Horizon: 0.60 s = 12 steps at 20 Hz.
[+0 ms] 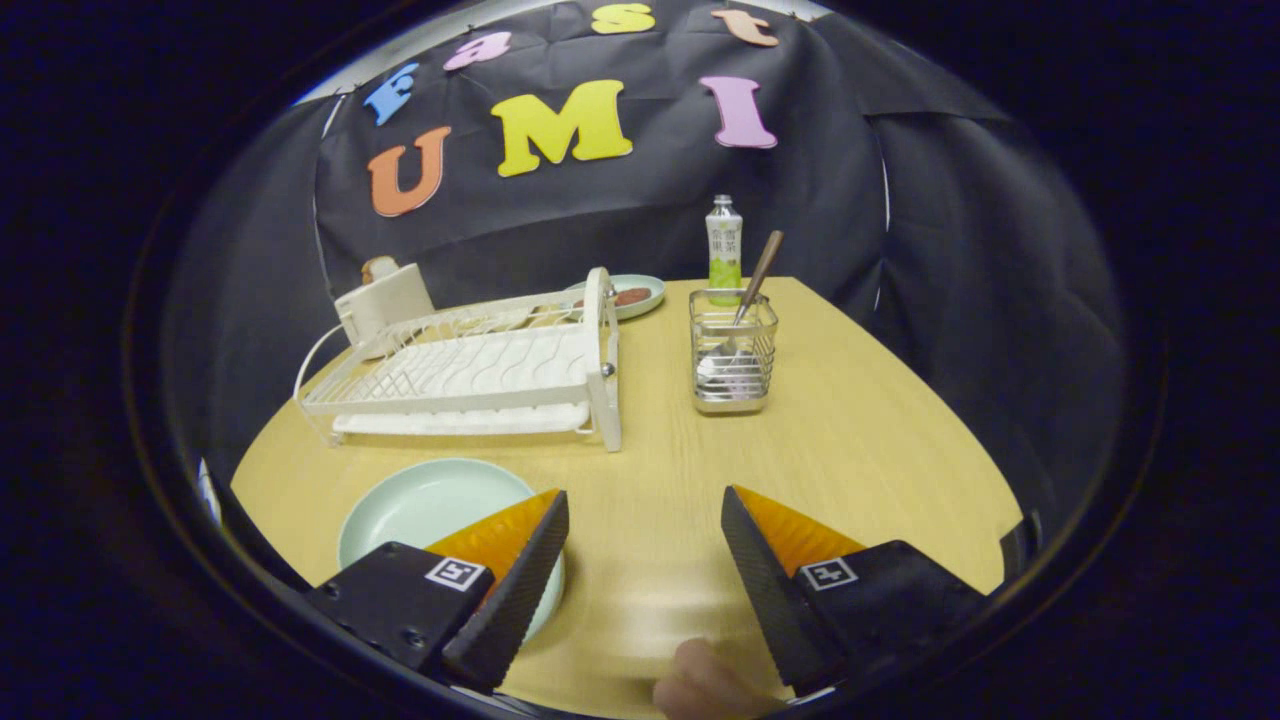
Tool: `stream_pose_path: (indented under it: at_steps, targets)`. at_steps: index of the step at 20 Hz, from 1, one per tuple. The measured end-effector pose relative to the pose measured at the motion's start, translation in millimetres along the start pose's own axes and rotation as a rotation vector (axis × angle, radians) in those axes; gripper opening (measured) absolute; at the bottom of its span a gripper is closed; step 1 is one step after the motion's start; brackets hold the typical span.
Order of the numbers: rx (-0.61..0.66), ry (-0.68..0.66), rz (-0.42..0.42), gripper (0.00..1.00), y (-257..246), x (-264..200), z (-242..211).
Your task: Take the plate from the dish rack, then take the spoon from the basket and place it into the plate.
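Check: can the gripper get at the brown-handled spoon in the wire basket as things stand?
Probably yes. The gripper is open with bare wooden table ahead, and the spoon's handle sticks up above the wire basket rim.

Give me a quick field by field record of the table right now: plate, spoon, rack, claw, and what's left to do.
plate: pale green plate flat on table, in front of dish rack, partly under one finger
spoon: spoon standing in wire basket, handle leaning
rack: nothing in it
claw: claw open, holding nothing
remaining: take spoon, put it in plate
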<state>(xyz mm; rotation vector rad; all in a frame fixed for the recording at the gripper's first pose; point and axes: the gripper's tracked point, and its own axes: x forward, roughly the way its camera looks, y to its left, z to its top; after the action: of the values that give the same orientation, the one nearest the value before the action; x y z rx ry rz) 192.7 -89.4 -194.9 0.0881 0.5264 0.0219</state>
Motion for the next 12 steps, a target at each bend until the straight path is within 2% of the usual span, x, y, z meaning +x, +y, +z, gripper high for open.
stream_pose_path:
  at_steps: [4, 12]
  targets:
    - [0.03, -0.055, 0.023, 0.99, -15, 11, 32]
    - [-0.057, -0.182, -0.009, 0.99, -43, 50, 118]
